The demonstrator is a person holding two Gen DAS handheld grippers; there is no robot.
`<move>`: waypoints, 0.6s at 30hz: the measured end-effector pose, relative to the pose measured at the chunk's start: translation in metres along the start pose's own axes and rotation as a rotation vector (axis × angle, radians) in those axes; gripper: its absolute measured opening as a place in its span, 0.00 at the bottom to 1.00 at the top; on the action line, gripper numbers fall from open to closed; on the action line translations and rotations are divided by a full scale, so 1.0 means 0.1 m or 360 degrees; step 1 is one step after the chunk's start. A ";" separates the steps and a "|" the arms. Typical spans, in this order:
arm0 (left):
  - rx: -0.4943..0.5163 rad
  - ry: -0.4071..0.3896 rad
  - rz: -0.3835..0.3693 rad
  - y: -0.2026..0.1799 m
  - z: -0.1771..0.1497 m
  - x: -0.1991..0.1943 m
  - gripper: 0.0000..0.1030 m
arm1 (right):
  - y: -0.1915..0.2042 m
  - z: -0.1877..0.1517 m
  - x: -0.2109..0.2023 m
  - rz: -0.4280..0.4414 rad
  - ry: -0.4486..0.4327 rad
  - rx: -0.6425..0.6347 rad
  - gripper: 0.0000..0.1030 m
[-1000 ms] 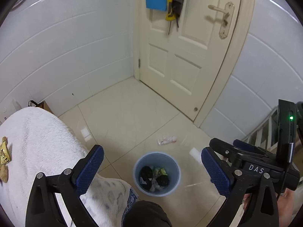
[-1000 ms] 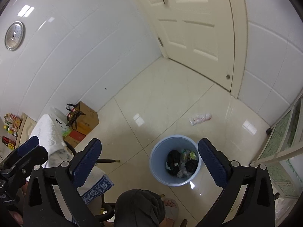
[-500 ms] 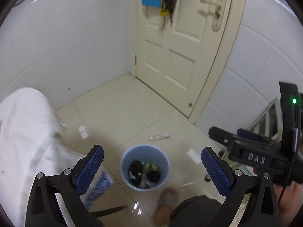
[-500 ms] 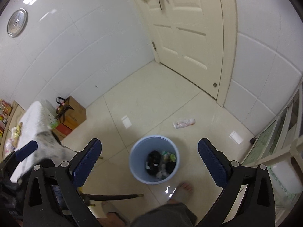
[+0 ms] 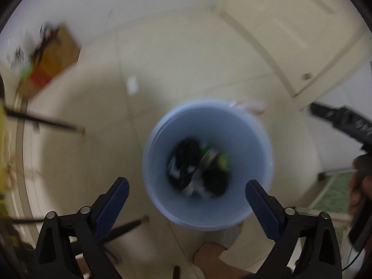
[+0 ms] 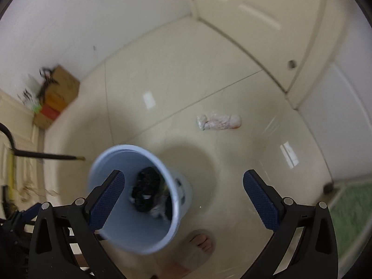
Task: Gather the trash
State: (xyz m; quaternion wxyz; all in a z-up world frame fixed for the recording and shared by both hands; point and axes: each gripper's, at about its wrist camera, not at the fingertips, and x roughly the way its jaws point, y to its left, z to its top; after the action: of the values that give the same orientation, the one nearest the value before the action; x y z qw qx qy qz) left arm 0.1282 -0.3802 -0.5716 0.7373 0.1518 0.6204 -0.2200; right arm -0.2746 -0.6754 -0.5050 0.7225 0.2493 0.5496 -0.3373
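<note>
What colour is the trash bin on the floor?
Light blue bin; shows best in the left wrist view.

Both grippers aimed steeply downward, jaws apart

The left gripper [image 5: 187, 194] points almost straight down, its jaws wide but closing, with nothing touching the pads. The right gripper [image 6: 183, 194] also tilts steeply down, jaws spread wide and empty. A sandalled foot [image 6: 197, 247] shows below its fingers.
</note>
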 end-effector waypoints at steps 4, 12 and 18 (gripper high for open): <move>-0.0152 0.0118 0.0024 0.30 0.05 0.58 0.90 | -0.08 0.22 0.61 -0.0003 0.0043 -0.0087 1.00; -0.0315 0.0183 -0.0014 0.50 0.12 1.27 0.62 | -0.23 0.57 2.03 -0.0154 0.0178 -0.0425 0.99; -0.0366 0.0238 0.0020 0.48 0.05 1.44 0.34 | -0.20 0.62 2.90 -0.0338 0.0237 -0.0769 0.98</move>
State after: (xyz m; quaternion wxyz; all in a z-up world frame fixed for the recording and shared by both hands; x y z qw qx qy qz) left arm 0.1769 -0.3610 -0.7147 0.7029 0.0861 0.6938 -0.1310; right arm -0.2023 -0.7959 -0.7666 0.6791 0.0349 0.6889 -0.2510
